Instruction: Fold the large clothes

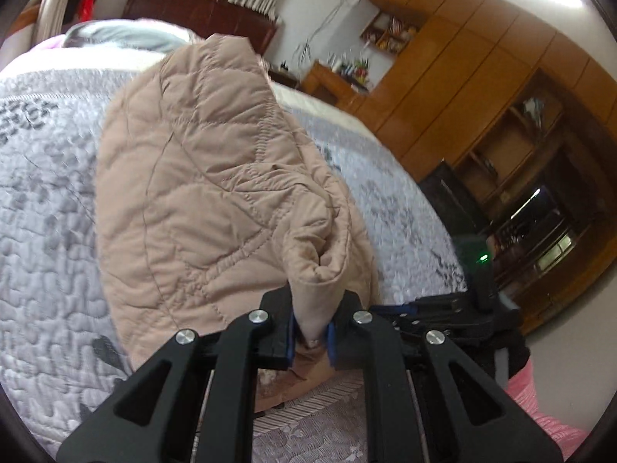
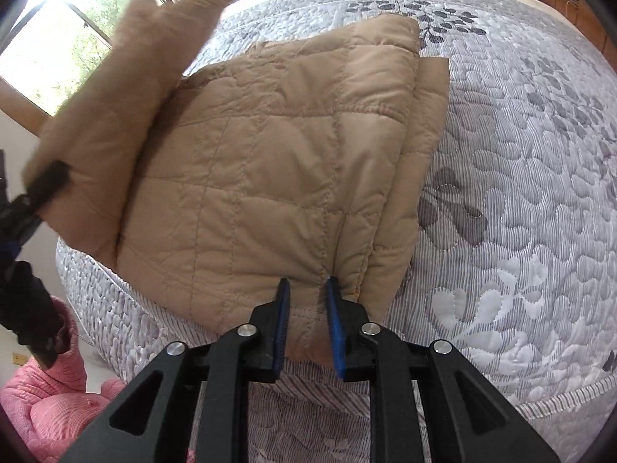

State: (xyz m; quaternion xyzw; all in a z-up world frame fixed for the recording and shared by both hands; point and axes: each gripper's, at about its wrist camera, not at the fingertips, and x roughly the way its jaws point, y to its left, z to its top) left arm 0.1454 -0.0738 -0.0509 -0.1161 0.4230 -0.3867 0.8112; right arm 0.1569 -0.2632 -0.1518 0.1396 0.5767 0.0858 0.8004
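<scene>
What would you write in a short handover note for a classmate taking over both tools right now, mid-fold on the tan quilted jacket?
Left tool: shut on a bunched end of the tan quilted jacket, lifted off the bed.
Right tool: shut on the jacket's near hem at the bed's edge.
Jacket: body flat on the grey quilted bedspread, its right side already folded in; the left portion is raised in the air.
Left to do: lay the lifted part across the body, release, then probably fold again and smooth.
</scene>
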